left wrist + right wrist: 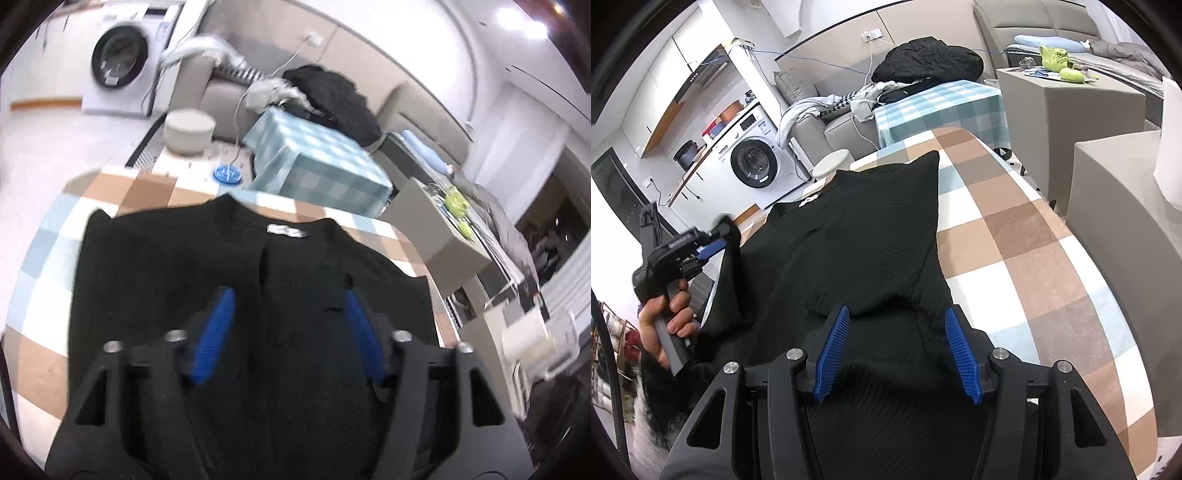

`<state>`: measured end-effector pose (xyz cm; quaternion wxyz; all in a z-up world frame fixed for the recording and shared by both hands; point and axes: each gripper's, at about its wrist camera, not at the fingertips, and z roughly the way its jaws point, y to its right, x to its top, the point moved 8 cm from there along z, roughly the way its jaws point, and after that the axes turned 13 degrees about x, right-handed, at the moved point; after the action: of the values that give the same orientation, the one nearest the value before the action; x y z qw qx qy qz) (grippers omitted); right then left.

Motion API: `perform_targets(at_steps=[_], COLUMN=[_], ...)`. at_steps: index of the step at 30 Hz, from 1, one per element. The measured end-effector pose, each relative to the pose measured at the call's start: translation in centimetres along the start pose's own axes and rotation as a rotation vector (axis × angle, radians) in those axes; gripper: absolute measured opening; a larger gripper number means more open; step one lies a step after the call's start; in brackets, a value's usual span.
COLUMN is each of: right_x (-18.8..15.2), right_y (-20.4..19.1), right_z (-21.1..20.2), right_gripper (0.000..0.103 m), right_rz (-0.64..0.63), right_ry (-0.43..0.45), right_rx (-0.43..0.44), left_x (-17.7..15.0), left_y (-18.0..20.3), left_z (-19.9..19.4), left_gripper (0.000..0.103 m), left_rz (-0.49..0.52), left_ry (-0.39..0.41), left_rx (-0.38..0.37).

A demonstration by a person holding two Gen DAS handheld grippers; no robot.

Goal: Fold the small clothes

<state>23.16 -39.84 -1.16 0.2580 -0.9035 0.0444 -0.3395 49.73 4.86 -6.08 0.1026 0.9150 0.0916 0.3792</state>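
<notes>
**Black garment lies collar-away, both claws at its near end**

Left wrist view: the black garment [207, 280] lies spread on the checked surface [48, 236], its long axis running straight away from the left claw [290, 295]. The white neck label [287, 231] marks the far end, so the hem is the nearer end to the camera. The claw's blue pads stand moderately apart, with the cloth showing between them; the picture is blurred and the dark fabric hides whether the pads press on anything, so I cannot tell if they grip.

Right wrist view: the right claw [895, 314] sits over the garment's near end, on the side farther from the neck label [809, 199], pointing up the cloth's length. Its pads are about half open; fabric lies between them, but they do not pinch it. The left claw [718, 245], carried by a hand [666, 321], is at the edge nearer the label's side, where a flap of cloth stands lifted off the surface beside its tip. Judging by that, the left claw is better placed for a sideways fold toward the garment's midline.
</notes>
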Motion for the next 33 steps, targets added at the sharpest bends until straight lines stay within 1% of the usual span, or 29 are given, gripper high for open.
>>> perform_targets(at_steps=[2,4,6,9,11,14,18,20,23,25,28,29,30,31,32,33], right_x=[0.0,0.0,-0.2,-1.0,-1.8,-3.6,-5.9,-6.9,-7.6,-8.0,-8.3,-8.4,-8.4,-8.4,-8.4,-8.2], right_y=[0.0,0.0,0.1,0.7,1.3,2.6,4.6,5.3,5.7,5.7,5.6,5.5,5.5,5.4,5.3,5.3], right_z=[-0.2,-0.3,-0.3,-0.9,-1.4,-2.3,-2.6,-2.8,-2.7,-2.7,-2.6,-2.5,-2.5,-2.2,-2.0,-1.9], right_gripper=[0.056,0.060,0.060,0.062,0.064,0.065,0.065,0.065,0.065,0.065,0.065,0.065,0.065,0.062,0.060,0.052], right_rz=[-0.014,-0.031,-0.049,-0.075,-0.085,-0.109,-0.110,-0.114,-0.117,-0.123,-0.130,-0.134,-0.139,-0.146,-0.149,-0.157], right_ry=[-0.004,-0.018,-0.035,-0.075,-0.099,-0.132,-0.185,-0.198,-0.204,-0.207,-0.206,-0.203,-0.200,-0.190,-0.188,-0.179], right_rx=[0.002,0.000,0.002,0.009,0.012,0.015,-0.009,-0.020,-0.002,0.004,0.012,0.013,0.015,0.024,0.027,0.023], left_x=[-1.0,-2.1,-3.5,-6.2,-8.5,-12.2,-17.3,-19.6,-21.9,-23.0,-23.6,-23.5,-23.4,-23.4,-23.3,-23.2], left_y=[-0.3,-1.2,-3.2,-7.0,-10.1,-14.5,-19.0,-20.4,-21.6,-21.7,-20.2,-19.5,-18.9,-18.5,-18.2,-17.8], left_z=[-1.3,-2.8,-5.1,-9.6,-12.4,-15.7,-18.3,-18.7,-18.3,-18.1,-16.9,-16.6,-16.3,-15.9,-15.5,-15.2], left_gripper=[0.062,0.062,0.063,0.065,0.067,0.072,0.073,0.073,0.073,0.073,0.072,0.069,0.059,0.053,0.033,0.009], left_rz=[0.033,0.046,0.045,0.016,-0.005,-0.042,-0.062,-0.057,-0.056,-0.060,-0.032,-0.012,0.000,0.010,0.014,0.016], left_ry=[-0.002,0.001,0.012,0.034,0.055,0.061,0.006,-0.032,-0.089,-0.108,-0.128,-0.124,-0.123,-0.125,-0.128,-0.122], left_rx=[0.016,0.052,0.093,0.169,0.231,0.335,0.438,0.464,0.480,0.460,0.429,0.414,0.405,0.396,0.395,0.397])
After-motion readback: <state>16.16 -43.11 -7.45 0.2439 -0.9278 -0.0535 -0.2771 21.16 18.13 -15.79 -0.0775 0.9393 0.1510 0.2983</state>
